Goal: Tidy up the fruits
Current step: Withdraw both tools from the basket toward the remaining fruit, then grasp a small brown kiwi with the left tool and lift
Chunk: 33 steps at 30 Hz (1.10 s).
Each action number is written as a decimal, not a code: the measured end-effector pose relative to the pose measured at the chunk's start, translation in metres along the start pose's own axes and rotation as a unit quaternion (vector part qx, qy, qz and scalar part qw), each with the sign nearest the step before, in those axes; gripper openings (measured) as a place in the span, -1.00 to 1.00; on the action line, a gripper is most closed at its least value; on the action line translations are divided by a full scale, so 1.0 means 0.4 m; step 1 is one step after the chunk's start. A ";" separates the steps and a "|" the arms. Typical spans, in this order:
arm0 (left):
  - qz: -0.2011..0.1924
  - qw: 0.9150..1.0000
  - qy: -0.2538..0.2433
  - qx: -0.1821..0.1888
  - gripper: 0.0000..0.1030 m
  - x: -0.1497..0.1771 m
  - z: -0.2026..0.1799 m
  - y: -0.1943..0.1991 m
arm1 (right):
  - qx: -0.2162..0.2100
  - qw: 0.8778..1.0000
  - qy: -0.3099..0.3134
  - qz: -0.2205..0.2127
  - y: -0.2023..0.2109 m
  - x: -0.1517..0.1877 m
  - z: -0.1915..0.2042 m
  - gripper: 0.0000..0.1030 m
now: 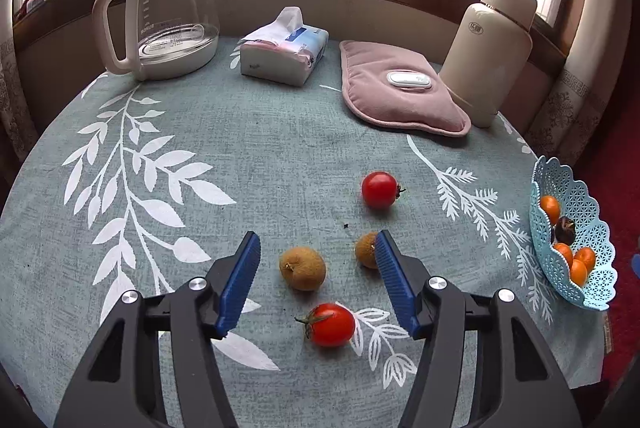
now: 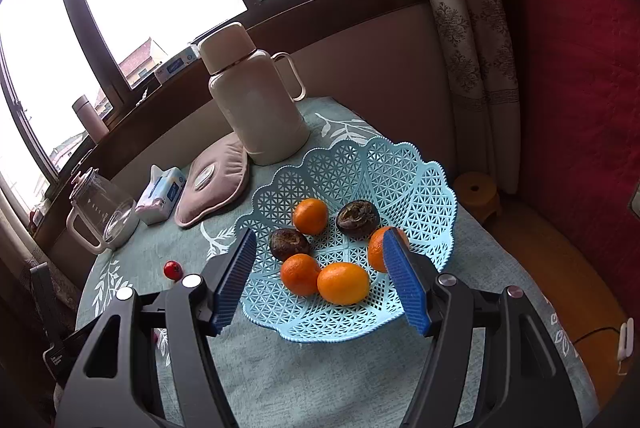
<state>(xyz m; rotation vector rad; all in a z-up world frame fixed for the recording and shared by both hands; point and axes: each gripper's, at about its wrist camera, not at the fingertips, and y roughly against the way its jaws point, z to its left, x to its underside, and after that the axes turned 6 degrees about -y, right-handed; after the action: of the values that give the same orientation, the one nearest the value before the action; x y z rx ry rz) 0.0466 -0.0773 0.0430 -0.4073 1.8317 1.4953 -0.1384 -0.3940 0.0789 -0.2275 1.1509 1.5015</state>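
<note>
In the left wrist view my left gripper (image 1: pixel 316 248) is open and empty above the table. A brown longan (image 1: pixel 302 268) lies between its fingers, a second longan (image 1: pixel 366 249) is partly behind the right finger. One red tomato (image 1: pixel 332 324) lies nearer, another (image 1: pixel 379 189) farther. The light blue basket (image 1: pixel 592 268) stands at the right edge. In the right wrist view my right gripper (image 2: pixel 318 244) is open and empty over the basket (image 2: pixel 420 188), which holds several oranges (image 2: pixel 343 283) and two dark fruits (image 2: pixel 358 218). A tomato (image 2: pixel 173 269) shows at left.
At the back of the round table stand a glass kettle (image 1: pixel 168 16), a tissue pack (image 1: pixel 284 48), a pink heating pad (image 1: pixel 396 88) and a cream thermos (image 1: pixel 492 48). A window sill runs behind. A red sofa (image 2: pixel 580 88) and a small stool (image 2: pixel 478 196) are to the right.
</note>
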 end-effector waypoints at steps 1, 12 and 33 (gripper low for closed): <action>0.005 1.000 0.002 0.001 0.01 0.003 0.002 -0.008 | 0.000 1.000 0.000 0.000 -0.001 0.000 0.000 0.31; 0.034 0.999 0.017 0.004 -0.37 0.033 0.023 -0.067 | 0.003 1.000 0.008 0.008 -0.015 0.013 0.010 0.31; -0.049 0.997 0.038 -0.041 -0.45 0.029 0.092 0.038 | -0.024 0.994 0.086 0.061 -0.057 0.140 0.156 0.31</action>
<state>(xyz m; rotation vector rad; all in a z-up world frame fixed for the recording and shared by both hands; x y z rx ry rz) 0.0410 -0.0362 0.0433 -0.5922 1.7861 1.5092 -0.1087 -0.3145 0.0590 -0.3294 1.2849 1.6427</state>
